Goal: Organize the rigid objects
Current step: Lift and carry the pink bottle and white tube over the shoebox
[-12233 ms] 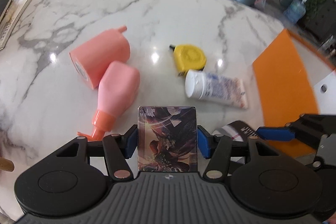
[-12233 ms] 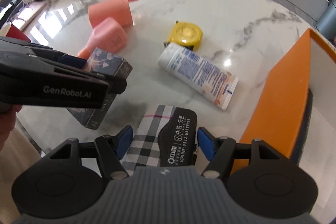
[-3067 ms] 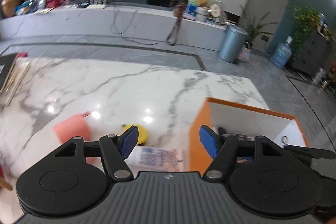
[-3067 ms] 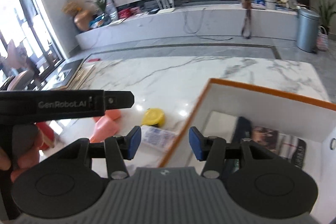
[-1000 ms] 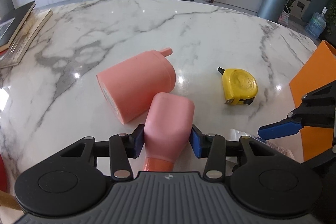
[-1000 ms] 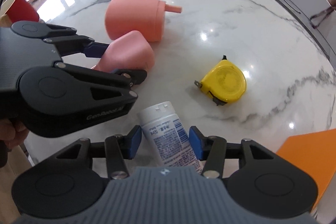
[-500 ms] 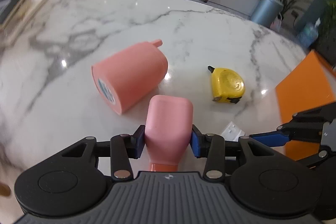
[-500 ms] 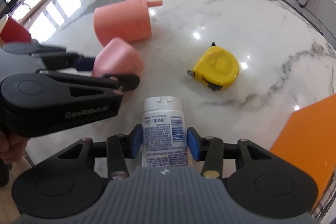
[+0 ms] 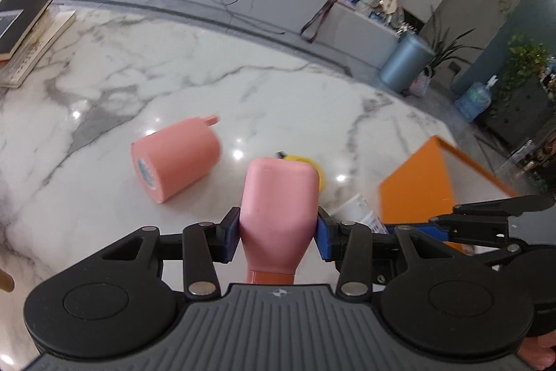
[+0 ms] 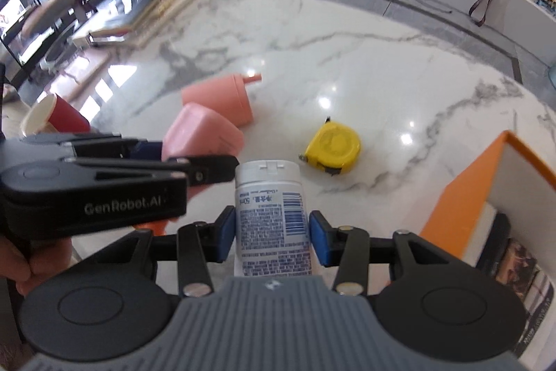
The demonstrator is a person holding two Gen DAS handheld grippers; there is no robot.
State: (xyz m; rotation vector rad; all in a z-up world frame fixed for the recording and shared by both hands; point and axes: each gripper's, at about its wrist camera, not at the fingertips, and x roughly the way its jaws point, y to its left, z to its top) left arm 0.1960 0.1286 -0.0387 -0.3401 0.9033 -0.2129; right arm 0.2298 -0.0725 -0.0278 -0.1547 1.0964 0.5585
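Note:
My left gripper (image 9: 278, 233) is shut on a small pink bottle (image 9: 278, 211) and holds it above the marble table; the bottle also shows in the right wrist view (image 10: 201, 136). My right gripper (image 10: 272, 237) is shut on a white tube with blue print (image 10: 271, 211), lifted off the table. A larger pink bottle (image 9: 175, 157) lies on its side on the marble (image 10: 217, 98). A yellow tape measure (image 10: 333, 146) lies on the table, mostly hidden behind the small bottle in the left wrist view. The orange box (image 10: 462, 197) stands at the right (image 9: 417, 193).
Inside the orange box lie a card box (image 10: 517, 261) and a dark item. A red paper cup (image 10: 57, 119) stands at the table's left edge. Books (image 9: 24, 37) lie at the far left. The right gripper's body (image 9: 486, 218) shows at the left view's right.
Both grippers have lifted their objects off the table and risen. The views now look further across the table toward the orange box.

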